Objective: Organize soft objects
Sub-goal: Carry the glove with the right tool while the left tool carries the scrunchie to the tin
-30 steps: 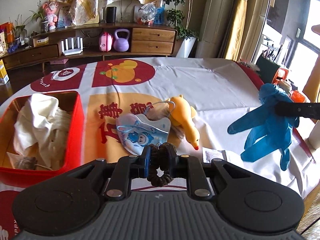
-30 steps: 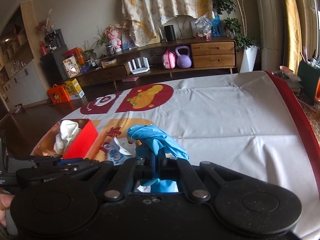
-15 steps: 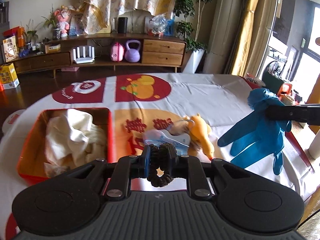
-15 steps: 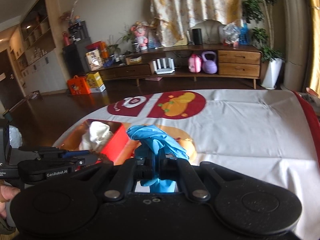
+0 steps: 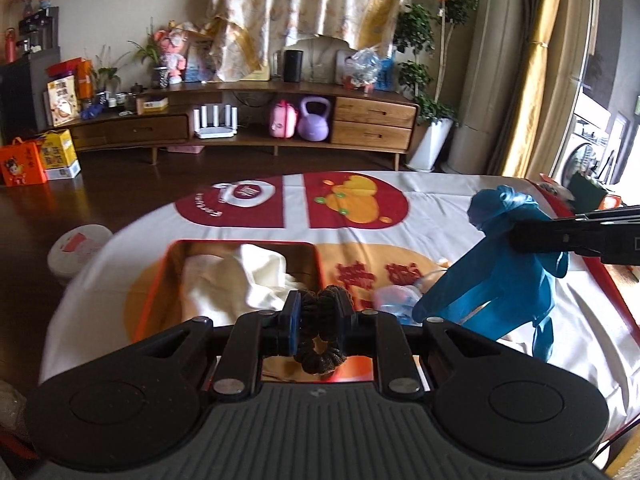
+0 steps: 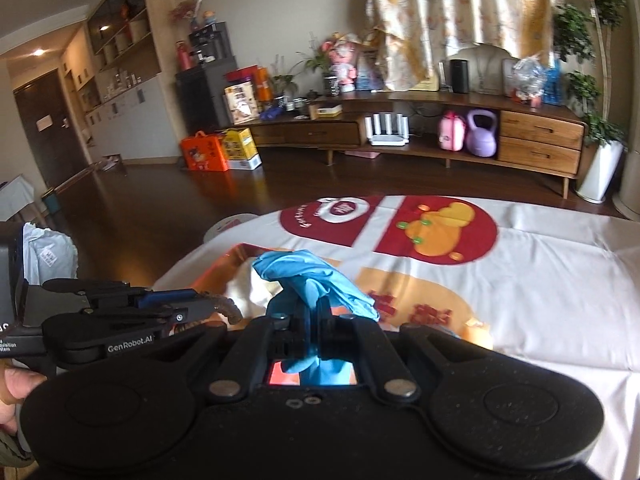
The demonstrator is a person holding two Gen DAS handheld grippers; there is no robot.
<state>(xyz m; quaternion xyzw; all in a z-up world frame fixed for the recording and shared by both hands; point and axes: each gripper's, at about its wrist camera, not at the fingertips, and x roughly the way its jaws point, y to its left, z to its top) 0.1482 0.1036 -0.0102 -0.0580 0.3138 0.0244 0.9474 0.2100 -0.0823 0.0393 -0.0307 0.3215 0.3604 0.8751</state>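
Observation:
My left gripper (image 5: 316, 320) is shut on a dark brown hair scrunchie (image 5: 322, 354), which hangs just in front of the red box (image 5: 160, 280). White cloth (image 5: 236, 280) lies bunched inside that box. My right gripper (image 6: 314, 320) is shut on a blue rubber glove (image 6: 312, 276); in the left wrist view the blue glove (image 5: 504, 272) dangles over the table to the right of the box. From the right wrist view the left gripper (image 6: 230, 308) sits at the left with the scrunchie's end showing.
A white tablecloth (image 5: 432, 208) with red and orange prints covers the table. A light blue bib (image 5: 394, 300) lies right of the box, partly hidden by the glove. A person's hand (image 6: 12, 384) shows at the left edge. Dark floor and a wooden sideboard (image 5: 248, 120) lie beyond.
Both grippers have travelled left towards the red box, keeping their loads. The box now lies straight ahead of the left gripper, and the yellow duck toy has dropped out of sight behind the glove.

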